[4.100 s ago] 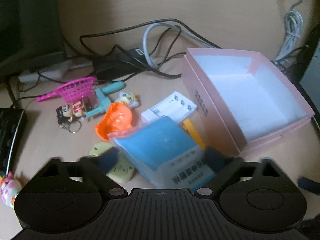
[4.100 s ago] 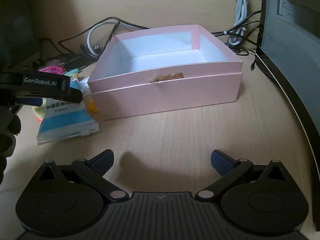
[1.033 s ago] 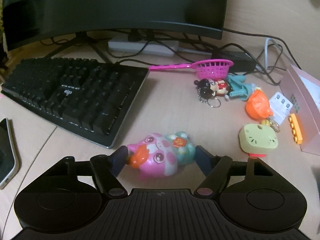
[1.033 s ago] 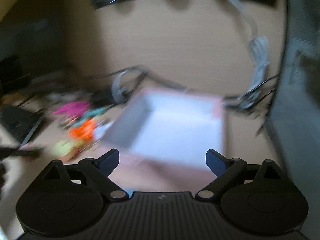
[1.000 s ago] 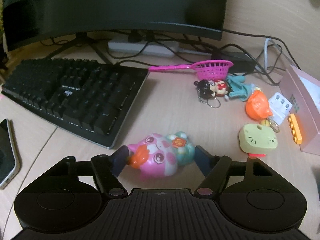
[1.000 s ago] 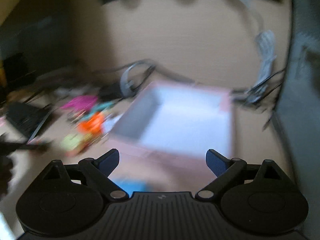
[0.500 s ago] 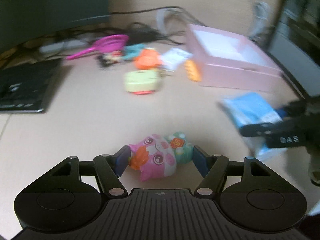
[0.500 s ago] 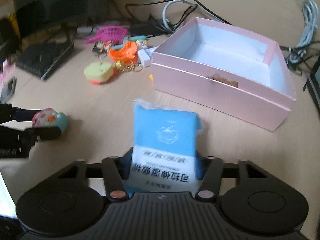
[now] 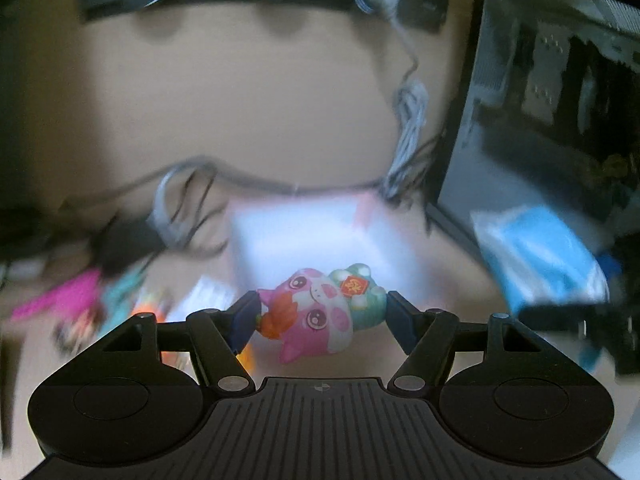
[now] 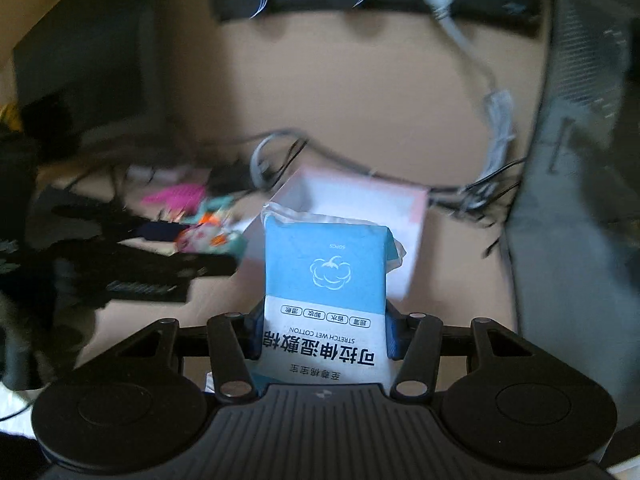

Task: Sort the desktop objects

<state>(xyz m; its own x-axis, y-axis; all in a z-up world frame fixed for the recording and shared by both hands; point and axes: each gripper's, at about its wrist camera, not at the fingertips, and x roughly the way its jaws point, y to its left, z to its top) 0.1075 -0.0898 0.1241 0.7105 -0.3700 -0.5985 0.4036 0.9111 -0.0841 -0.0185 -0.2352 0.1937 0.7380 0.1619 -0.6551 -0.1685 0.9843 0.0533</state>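
Two loads were in the air at once: your left gripper was clamped on the pink cat toy across its width, and your right gripper was clamped on the blue cotton-pad packet, pads pressed on both its side edges. The right jaws had just been closing, with the packet between them; the left jaws had just eased a little wider, yet the toy hung between the pads, clear of the desk.

In the left wrist view the pink box lay blurred just past the toy at 12 o'clock, and your other gripper's packet showed at 3 o'clock. In the right wrist view the box sat behind the packet from 12 to 1 o'clock, while the left gripper with its toy hung at 9 o'clock. The remaining small toys lay in a smeared heap at 10 o'clock, left of the box.

I judged you were in the carrying step, both things on their way to the box. The next move called for bringing each load over the open box, one at a time so the grippers did not meet above it, then lowering and parting the fingers
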